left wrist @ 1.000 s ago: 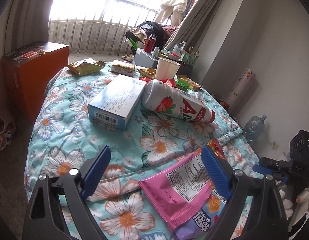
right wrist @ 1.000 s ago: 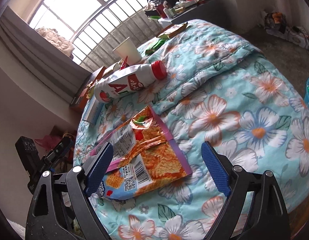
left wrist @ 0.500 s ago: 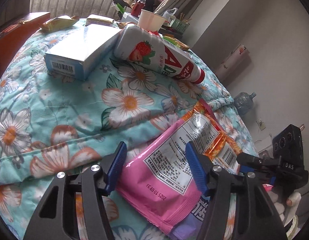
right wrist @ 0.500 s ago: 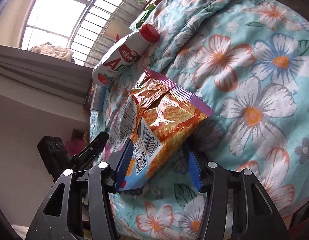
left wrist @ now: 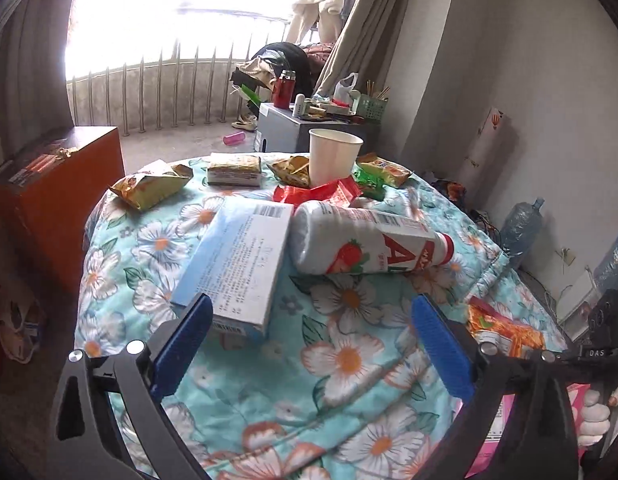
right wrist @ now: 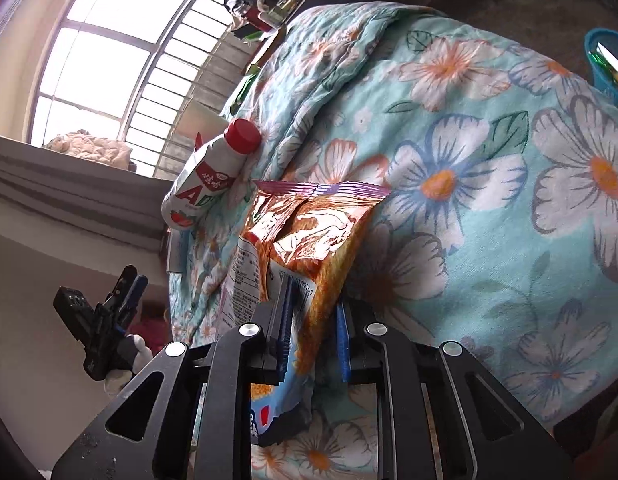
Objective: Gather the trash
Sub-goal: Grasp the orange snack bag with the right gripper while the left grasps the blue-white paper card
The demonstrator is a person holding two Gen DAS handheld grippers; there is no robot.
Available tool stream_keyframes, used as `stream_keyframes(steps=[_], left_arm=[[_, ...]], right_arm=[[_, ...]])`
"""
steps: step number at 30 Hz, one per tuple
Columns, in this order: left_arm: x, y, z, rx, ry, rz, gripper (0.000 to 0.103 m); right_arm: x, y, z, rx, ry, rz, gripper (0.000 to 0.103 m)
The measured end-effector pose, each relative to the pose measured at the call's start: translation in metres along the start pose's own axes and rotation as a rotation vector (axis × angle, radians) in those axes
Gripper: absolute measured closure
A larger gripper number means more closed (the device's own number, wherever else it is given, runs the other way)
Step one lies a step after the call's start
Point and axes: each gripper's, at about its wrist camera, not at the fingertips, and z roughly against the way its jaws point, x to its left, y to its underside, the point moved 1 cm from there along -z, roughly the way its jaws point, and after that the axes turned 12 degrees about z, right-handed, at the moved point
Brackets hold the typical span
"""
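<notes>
My right gripper (right wrist: 313, 320) is shut on an orange snack bag (right wrist: 309, 236) at the near edge of the floral quilt (right wrist: 489, 168); the bag also shows at the right in the left wrist view (left wrist: 505, 326). My left gripper (left wrist: 309, 344) is open and empty above the quilt, just short of a light blue box (left wrist: 239, 264) and a white strawberry-drink bottle (left wrist: 365, 246) lying on its side. The bottle with its red cap also shows in the right wrist view (right wrist: 213, 172). A pink wrapper (left wrist: 497, 420) lies at the lower right, partly hidden by my finger.
A paper cup (left wrist: 333, 156), a red wrapper (left wrist: 321, 194), green packets (left wrist: 381, 172), a gold chip bag (left wrist: 151, 186) and a wrapped snack (left wrist: 235, 168) lie at the far end. An orange cabinet (left wrist: 53, 200) stands left. A blue basket (right wrist: 607, 64) sits right.
My right gripper closed on the orange snack bag. My left gripper opened wide, lifted off the pink wrapper and pulled back, facing the box and bottle.
</notes>
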Motion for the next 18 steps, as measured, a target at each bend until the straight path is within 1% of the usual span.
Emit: stream_keyframes(steps=[3, 6, 9, 11, 13, 16, 18], left_arm=[[0.026, -0.021, -0.039, 0.094, -0.048, -0.038, 0.006], [0.044, -0.024, -0.077, 0.184, -0.104, -0.050, 0.006], [0.055, -0.021, -0.097, 0.241, -0.135, -0.050, 0.006], [0.056, -0.021, -0.096, 0.231, -0.138, -0.038, 0.010], [0.055, -0.021, -0.091, 0.226, -0.122, -0.023, 0.030], [0.052, -0.018, -0.080, 0.237, -0.138, -0.003, 0.030], [0.045, -0.011, -0.064, 0.236, -0.139, 0.002, 0.030]], right_arm=[[0.001, -0.001, 0.003, 0.000, 0.011, 0.005, 0.086], [0.002, 0.001, 0.002, 0.004, 0.022, 0.007, 0.086], [0.002, -0.001, -0.003, 0.011, 0.027, 0.001, 0.086], [0.001, -0.001, -0.007, 0.015, 0.026, -0.005, 0.086], [-0.002, -0.001, -0.006, 0.017, 0.021, -0.008, 0.086], [-0.003, -0.004, -0.008, 0.023, 0.013, -0.014, 0.086], [-0.005, -0.004, -0.009, 0.033, 0.003, -0.019, 0.086]])
